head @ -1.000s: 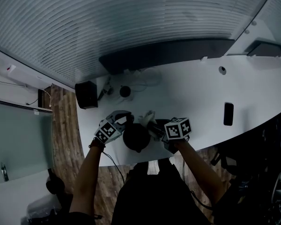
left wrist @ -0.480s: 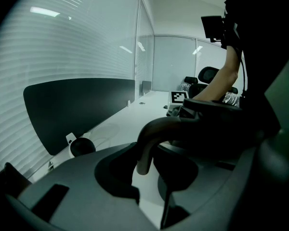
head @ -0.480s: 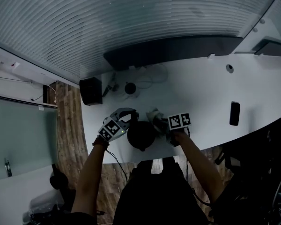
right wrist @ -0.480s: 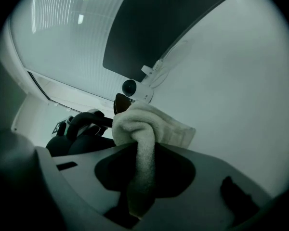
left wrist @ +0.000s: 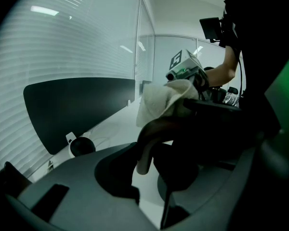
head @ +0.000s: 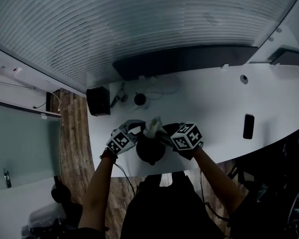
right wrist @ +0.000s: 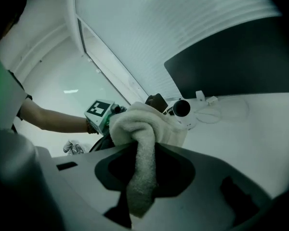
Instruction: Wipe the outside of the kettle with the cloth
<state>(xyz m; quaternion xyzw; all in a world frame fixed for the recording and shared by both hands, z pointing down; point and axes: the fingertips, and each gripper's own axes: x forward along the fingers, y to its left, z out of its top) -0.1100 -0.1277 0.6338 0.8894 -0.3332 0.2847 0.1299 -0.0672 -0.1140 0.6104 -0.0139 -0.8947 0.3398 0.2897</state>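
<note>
While right gripper (head: 162, 135) clenches the cloth (right wrist: 140, 143), left gripper (head: 136, 129) grasps the kettle (head: 150, 151) by its handle (left wrist: 147, 139); kettle body dark, details unreadable.

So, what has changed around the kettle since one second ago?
The right gripper rolled and carried the cloth across the top of the kettle toward the left gripper. The left gripper still holds the kettle by its handle; the kettle stayed put.

Bare desk (head: 209, 103) is noted right of the kettle (head: 150, 151); behind it, passage is obstructed by a round device (head: 140, 99) and black box (head: 98, 108).
</note>
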